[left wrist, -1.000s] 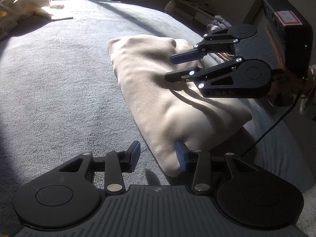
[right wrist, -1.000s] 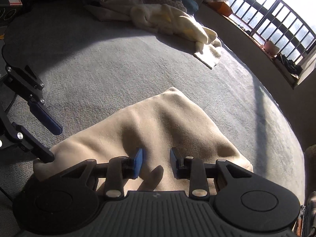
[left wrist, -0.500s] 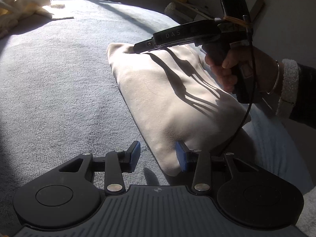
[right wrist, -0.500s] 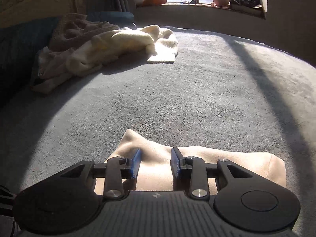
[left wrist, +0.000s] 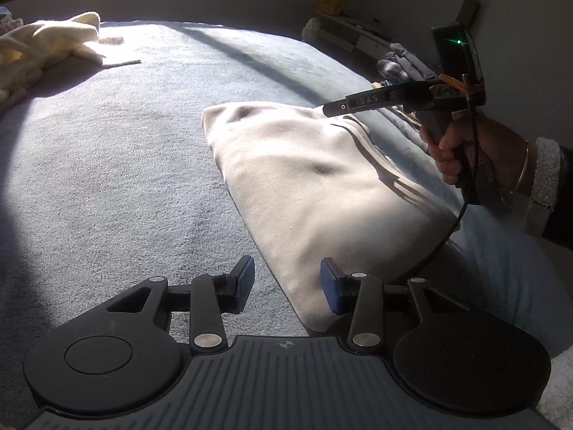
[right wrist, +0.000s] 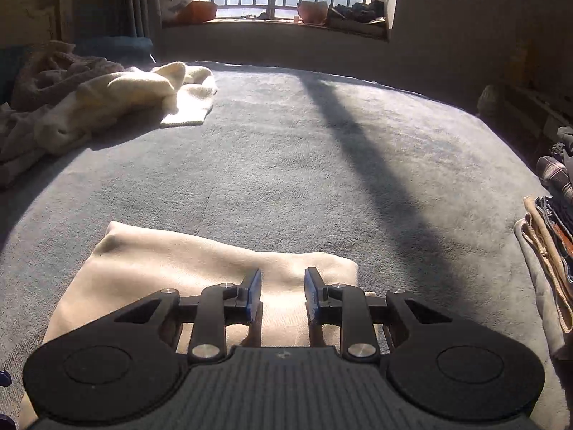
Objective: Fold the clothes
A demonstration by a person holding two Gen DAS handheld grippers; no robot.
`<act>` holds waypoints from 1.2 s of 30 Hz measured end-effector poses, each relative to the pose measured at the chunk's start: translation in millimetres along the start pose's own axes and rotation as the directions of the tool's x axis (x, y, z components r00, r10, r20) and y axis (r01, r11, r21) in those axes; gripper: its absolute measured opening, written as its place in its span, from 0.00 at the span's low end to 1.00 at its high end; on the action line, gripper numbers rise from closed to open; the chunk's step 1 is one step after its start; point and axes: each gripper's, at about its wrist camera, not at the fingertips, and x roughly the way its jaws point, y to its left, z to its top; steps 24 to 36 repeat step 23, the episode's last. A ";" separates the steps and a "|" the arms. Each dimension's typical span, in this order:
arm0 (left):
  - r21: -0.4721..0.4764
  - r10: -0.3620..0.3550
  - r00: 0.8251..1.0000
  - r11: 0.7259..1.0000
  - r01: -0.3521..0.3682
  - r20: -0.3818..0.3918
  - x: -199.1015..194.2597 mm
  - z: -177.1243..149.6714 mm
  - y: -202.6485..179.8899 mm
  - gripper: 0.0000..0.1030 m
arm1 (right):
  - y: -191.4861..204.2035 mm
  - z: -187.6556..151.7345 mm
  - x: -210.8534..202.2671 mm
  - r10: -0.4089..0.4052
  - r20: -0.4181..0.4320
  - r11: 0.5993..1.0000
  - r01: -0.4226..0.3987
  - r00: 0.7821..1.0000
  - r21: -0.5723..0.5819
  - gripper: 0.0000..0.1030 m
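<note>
Beige garment (left wrist: pixel 315 193) folded flat on grey blanket (left wrist: pixel 118 165). Left gripper (left wrist: pixel 287 284) released, straddling near corner; right gripper (right wrist: pixel 282 295) released, hovering above, likely checking fold.

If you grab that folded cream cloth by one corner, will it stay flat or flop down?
The folded cream cloth would probably flop: it sags in soft dents on the grey blanket. Its layers would likely fall open. It looks plump but light.

The folded cream garment (left wrist: pixel 322 193) looks like soft, matt fleece; the grey bed cover (right wrist: pixel 286 150) is nubby pile; the left hand-held gripper (left wrist: pixel 286 283) is matt black plastic with blue pads (left wrist: pixel 331 286)
</note>
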 end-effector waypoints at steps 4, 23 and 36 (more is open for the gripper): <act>0.019 0.012 0.997 1.000 -0.014 0.079 -8.6 20.9 -2.7 0.40 | -12.5 -7.5 -47.1 0.003 0.047 1.000 -0.002 0.999 -0.018 0.27; 0.110 0.159 0.976 0.984 -0.143 -0.152 69.3 37.2 -56.0 0.42 | -0.9 -60.9 -106.7 0.272 -0.032 0.954 -0.274 0.962 -0.122 0.28; 0.110 0.159 0.976 0.984 -0.143 -0.152 69.3 37.2 -56.0 0.42 | -0.9 -60.9 -106.7 0.272 -0.032 0.954 -0.274 0.962 -0.122 0.28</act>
